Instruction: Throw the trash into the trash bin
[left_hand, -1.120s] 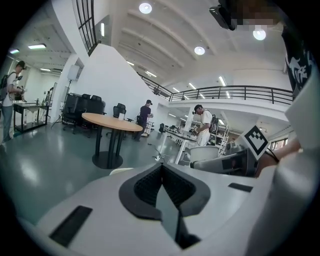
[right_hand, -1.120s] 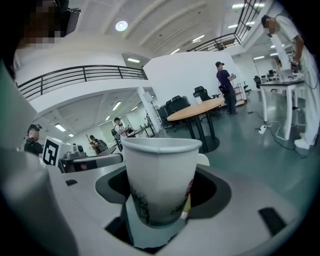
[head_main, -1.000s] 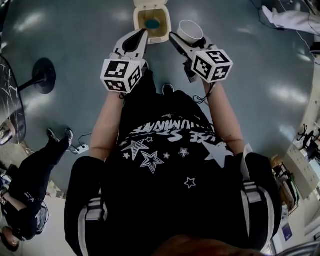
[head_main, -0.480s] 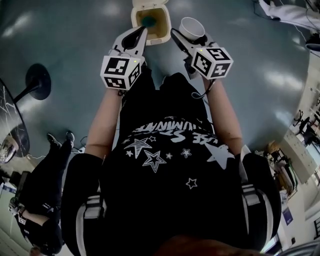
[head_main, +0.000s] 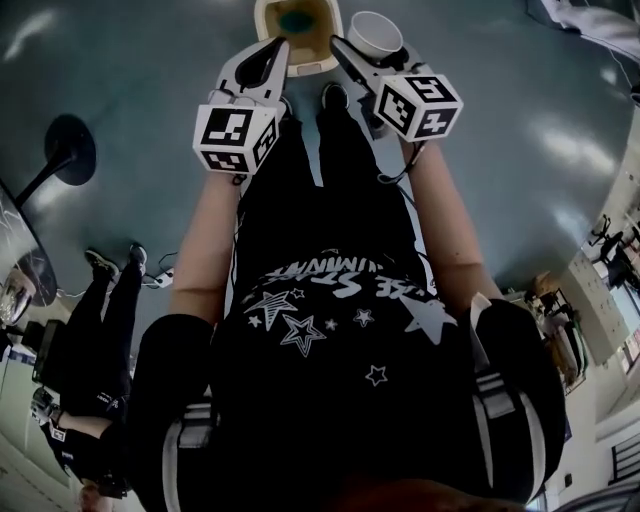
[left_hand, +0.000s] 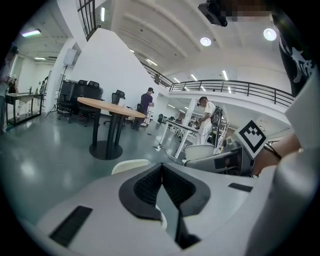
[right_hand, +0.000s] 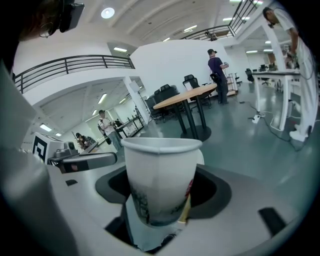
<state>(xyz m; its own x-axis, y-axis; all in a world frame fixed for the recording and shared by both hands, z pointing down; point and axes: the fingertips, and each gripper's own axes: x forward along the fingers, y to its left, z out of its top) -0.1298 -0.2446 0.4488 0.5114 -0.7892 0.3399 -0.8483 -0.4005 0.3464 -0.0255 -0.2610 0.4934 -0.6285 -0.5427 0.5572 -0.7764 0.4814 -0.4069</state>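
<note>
A cream trash bin (head_main: 318, 50) stands open on the floor at the top edge of the head view, with something blue inside. My right gripper (head_main: 362, 48) is shut on a white paper cup (head_main: 376, 34), held upright just right of the bin. In the right gripper view the cup (right_hand: 159, 180) fills the space between the jaws. My left gripper (head_main: 272, 52) is shut and empty, its tips over the bin's near left side. From the left gripper view the closed tips (left_hand: 161, 166) meet in front of the bin's pale lid (left_hand: 129, 165), and the cup (left_hand: 200, 151) shows to the right.
A round wooden table on a black disc base (left_hand: 106, 111) stands on the grey floor to the left (head_main: 68, 150). A person in black (head_main: 100, 330) stands at lower left near a power strip (head_main: 160, 282). Other people and desks (left_hand: 182, 131) are farther off.
Both grippers have sunk and moved toward the bin, which now sits at the top edge of the head view. The cup stays in the right gripper.
</note>
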